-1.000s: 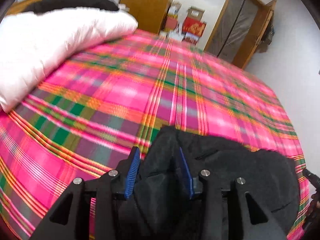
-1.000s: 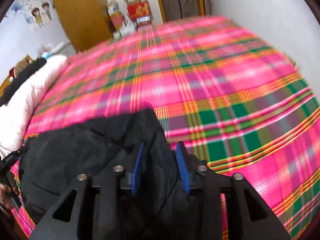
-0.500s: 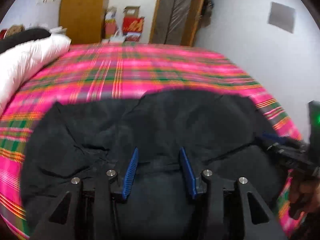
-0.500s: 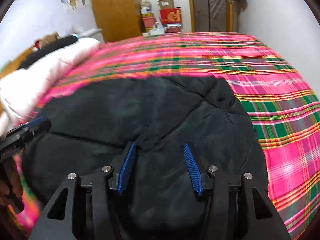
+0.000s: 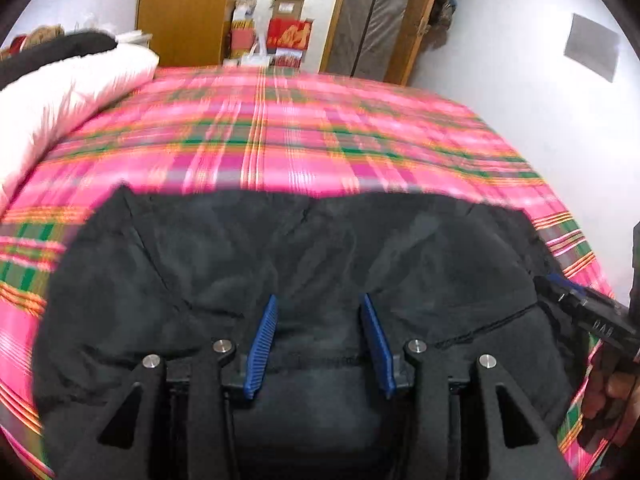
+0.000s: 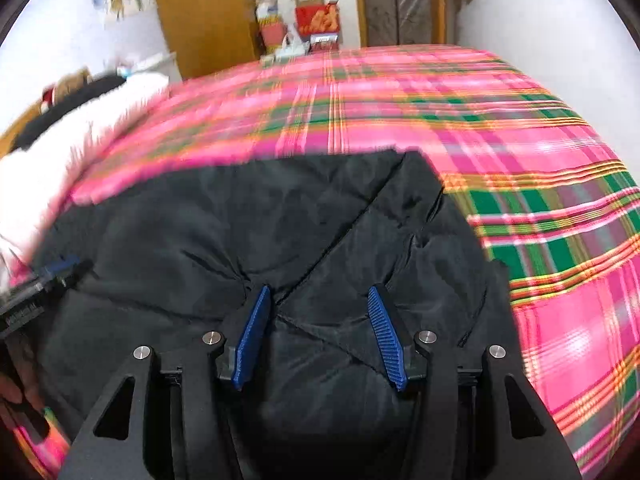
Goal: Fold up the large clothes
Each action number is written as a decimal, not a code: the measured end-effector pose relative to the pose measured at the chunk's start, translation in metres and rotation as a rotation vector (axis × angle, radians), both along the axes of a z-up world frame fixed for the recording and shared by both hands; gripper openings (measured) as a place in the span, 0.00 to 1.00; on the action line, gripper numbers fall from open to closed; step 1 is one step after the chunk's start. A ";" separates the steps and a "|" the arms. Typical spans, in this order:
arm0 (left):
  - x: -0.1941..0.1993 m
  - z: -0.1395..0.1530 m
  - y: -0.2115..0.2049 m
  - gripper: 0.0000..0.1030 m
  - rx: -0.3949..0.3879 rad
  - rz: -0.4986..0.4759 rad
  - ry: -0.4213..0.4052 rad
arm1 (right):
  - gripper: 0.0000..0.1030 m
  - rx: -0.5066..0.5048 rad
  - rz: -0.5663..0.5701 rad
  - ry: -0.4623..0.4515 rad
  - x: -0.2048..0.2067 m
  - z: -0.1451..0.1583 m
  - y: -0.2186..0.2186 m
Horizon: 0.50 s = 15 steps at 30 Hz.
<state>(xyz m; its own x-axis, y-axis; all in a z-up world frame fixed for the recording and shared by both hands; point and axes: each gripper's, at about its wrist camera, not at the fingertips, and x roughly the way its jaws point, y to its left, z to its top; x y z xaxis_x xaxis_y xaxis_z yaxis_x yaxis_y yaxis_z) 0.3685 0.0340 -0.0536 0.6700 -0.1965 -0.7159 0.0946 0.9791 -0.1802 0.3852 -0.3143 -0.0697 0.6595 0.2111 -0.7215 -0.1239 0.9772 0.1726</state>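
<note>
The right tongs (image 6: 318,312) are gripping a bunched fold of the black jacket (image 6: 248,224). It is lying spread on the plaid bed (image 6: 520,128), with the left tongs (image 6: 60,268) touching its left edge.

A pink plaid bedspread (image 5: 300,128) meets a white duvet (image 5: 60,96) near wooden doors (image 5: 184,8).

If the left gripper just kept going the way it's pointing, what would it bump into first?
Most likely the black padded garment, which already bulges between the left gripper fingers. Past it lies the pink plaid bedsheet, though depth is hard to judge.
</note>
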 end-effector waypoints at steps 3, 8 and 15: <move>0.002 0.016 0.008 0.46 0.084 -0.004 -0.072 | 0.50 0.018 0.004 -0.043 0.008 0.016 0.002; 0.045 -0.019 0.047 0.46 0.193 0.074 0.011 | 0.50 -0.098 -0.026 0.033 0.055 -0.021 -0.003; 0.064 -0.052 0.056 0.46 0.108 0.104 -0.008 | 0.50 -0.064 -0.089 0.073 0.074 -0.063 -0.023</move>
